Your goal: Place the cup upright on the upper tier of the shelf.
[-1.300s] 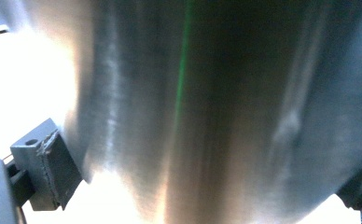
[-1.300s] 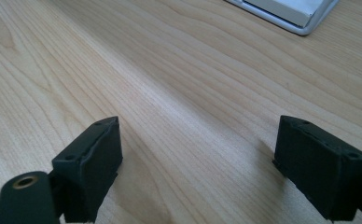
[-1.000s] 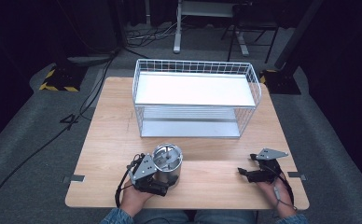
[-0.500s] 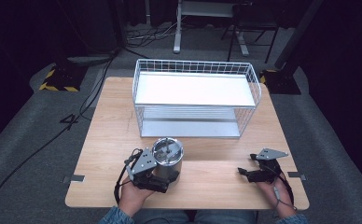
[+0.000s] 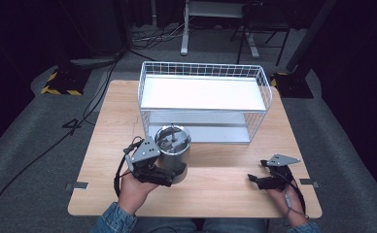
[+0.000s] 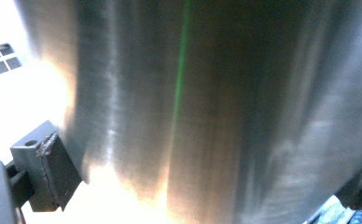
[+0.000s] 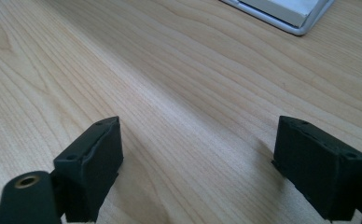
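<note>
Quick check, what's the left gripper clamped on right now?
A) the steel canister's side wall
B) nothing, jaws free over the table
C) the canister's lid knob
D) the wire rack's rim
A: the left gripper has its jaws on either side of the steel canister, low on its side wall; the left gripper view shows brushed metal between the jaws, with a pad against it.

The tabletop [image 5: 215, 165] is lit evenly from above, while the surroundings are left almost black. In the left gripper view, the steel canister [image 6: 216, 107] is rendered blurred, with blown-out glare at lower left and a green streak. Soft shadows are cast beneath the right gripper's jaws.
</note>
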`<act>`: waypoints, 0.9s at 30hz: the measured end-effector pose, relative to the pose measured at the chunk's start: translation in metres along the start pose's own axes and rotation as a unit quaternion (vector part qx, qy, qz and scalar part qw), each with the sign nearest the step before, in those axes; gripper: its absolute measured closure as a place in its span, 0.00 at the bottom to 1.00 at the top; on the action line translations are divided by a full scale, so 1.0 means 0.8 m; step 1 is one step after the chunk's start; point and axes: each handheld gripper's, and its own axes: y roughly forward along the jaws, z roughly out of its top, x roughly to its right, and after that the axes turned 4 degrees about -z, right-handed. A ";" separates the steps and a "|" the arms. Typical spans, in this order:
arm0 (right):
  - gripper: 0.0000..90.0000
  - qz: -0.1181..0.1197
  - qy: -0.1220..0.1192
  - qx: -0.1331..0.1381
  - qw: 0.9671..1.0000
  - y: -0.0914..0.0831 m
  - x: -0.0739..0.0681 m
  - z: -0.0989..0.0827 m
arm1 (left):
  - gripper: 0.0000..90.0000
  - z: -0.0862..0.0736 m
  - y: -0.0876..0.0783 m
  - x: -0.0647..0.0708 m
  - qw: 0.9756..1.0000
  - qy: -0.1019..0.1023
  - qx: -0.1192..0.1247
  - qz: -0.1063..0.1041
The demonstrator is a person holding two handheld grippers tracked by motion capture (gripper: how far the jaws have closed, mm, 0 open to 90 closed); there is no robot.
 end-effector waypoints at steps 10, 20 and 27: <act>0.19 -0.001 0.003 0.001 1.000 0.000 0.000 0.000 | 0.04 0.039 -0.013 -0.009 1.000 0.004 0.005 -0.005; 0.19 -0.002 0.004 0.001 1.000 0.000 0.000 0.000 | 0.04 0.086 -0.021 -0.024 1.000 0.006 0.013 -0.001; 0.20 -0.004 0.006 0.000 1.000 0.000 0.000 0.000 | 0.04 0.118 -0.020 -0.035 1.000 0.009 0.019 0.007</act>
